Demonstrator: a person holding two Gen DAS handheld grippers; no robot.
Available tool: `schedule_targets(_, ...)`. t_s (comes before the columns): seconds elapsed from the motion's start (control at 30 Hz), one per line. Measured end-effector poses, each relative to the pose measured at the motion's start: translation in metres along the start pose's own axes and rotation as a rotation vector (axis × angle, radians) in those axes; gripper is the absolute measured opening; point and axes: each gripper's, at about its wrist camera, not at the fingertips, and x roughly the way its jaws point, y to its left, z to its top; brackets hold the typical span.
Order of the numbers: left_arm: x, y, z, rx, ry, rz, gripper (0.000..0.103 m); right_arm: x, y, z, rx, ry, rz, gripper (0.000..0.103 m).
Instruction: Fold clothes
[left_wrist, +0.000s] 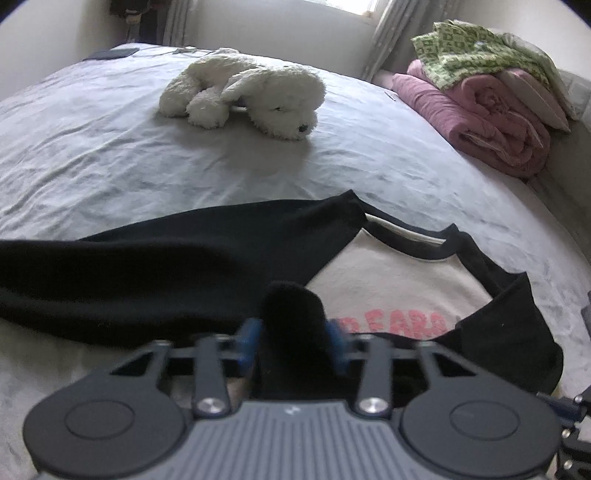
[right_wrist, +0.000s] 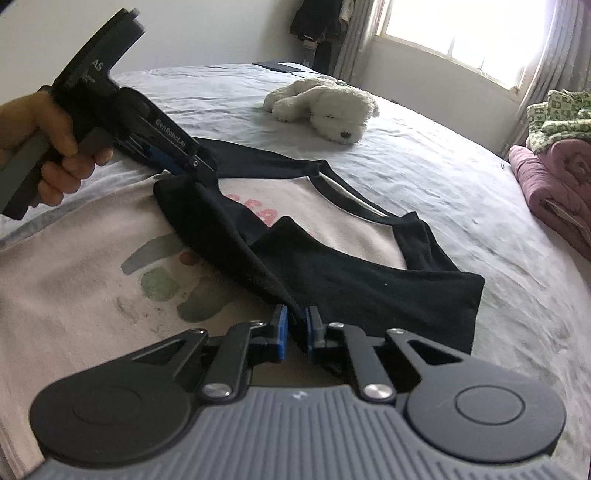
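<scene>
A cream shirt (left_wrist: 391, 280) with black sleeves, pink lettering and a faded print lies flat on the bed; its body also shows in the right wrist view (right_wrist: 74, 288). My left gripper (left_wrist: 294, 343) is shut on a bunch of black sleeve fabric (left_wrist: 291, 306) between its blue pads. In the right wrist view a hand (right_wrist: 55, 147) holds that left gripper (right_wrist: 192, 166) at the upper left. From there a strip of the black sleeve (right_wrist: 229, 229) runs diagonally across the chest to my right gripper (right_wrist: 297, 332), which is shut on its other end. The other black sleeve (right_wrist: 369, 295) lies folded flat.
A white plush dog (left_wrist: 251, 92) lies on the grey bed sheet (left_wrist: 92, 155) beyond the shirt. Rolled pink bedding (left_wrist: 491, 110) with a green patterned cloth on top sits at the far right. A dark flat device (left_wrist: 110, 53) rests at the bed's far edge.
</scene>
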Motion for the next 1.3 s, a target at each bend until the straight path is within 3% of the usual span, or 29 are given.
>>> schedule_targets(0.2, -0.023, -0.013, 0.0, 0.059, -0.053, 0.053, 0.006, 0.001, -0.001, -0.003, -0.002, 0.003, -0.015, 0.01)
schedule_targets(0.37, -0.047, -0.009, -0.004, 0.025, -0.04, 0.052, 0.006, 0.001, 0.005, -0.004, -0.034, 0.012, 0.012, 0.01)
schedule_targets(0.47, -0.065, 0.002, -0.009, -0.08, 0.003, -0.026, 0.005, 0.004, 0.01, -0.005, -0.055, 0.024, 0.02, 0.012)
schedule_targets(0.57, -0.088, 0.014, -0.018, -0.22, 0.051, -0.155, 0.005, 0.006, 0.013, -0.005, -0.063, 0.029, 0.029, 0.012)
schedule_targets(0.67, -0.11, 0.019, -0.027, -0.242, 0.027, -0.215, 0.005, 0.002, 0.013, -0.004, -0.05, 0.021, 0.054, 0.013)
schedule_targets(0.73, -0.118, 0.018, -0.031, -0.231, 0.008, -0.235, 0.006, -0.003, 0.017, -0.003, -0.056, 0.004, 0.07, 0.02)
schedule_targets(0.87, -0.109, 0.025, -0.036, -0.272, 0.052, -0.212, 0.006, -0.007, 0.035, -0.002, -0.089, -0.038, 0.126, 0.024)
schedule_targets(0.93, -0.103, 0.032, -0.04, -0.318, 0.084, -0.185, 0.005, -0.008, 0.05, -0.002, -0.139, -0.069, 0.142, 0.048)
schedule_targets(1.0, -0.101, 0.04, -0.042, -0.351, 0.096, -0.164, 0.005, -0.007, 0.068, -0.004, -0.203, -0.097, 0.149, 0.054)
schedule_targets(1.17, -0.102, 0.039, -0.041, -0.305, 0.069, -0.148, 0.005, 0.008, 0.09, -0.006, -0.275, -0.085, 0.137, 0.054)
schedule_targets(1.3, -0.095, 0.035, -0.039, -0.245, 0.058, -0.128, 0.01, 0.016, 0.08, 0.0, -0.186, -0.094, 0.124, 0.054)
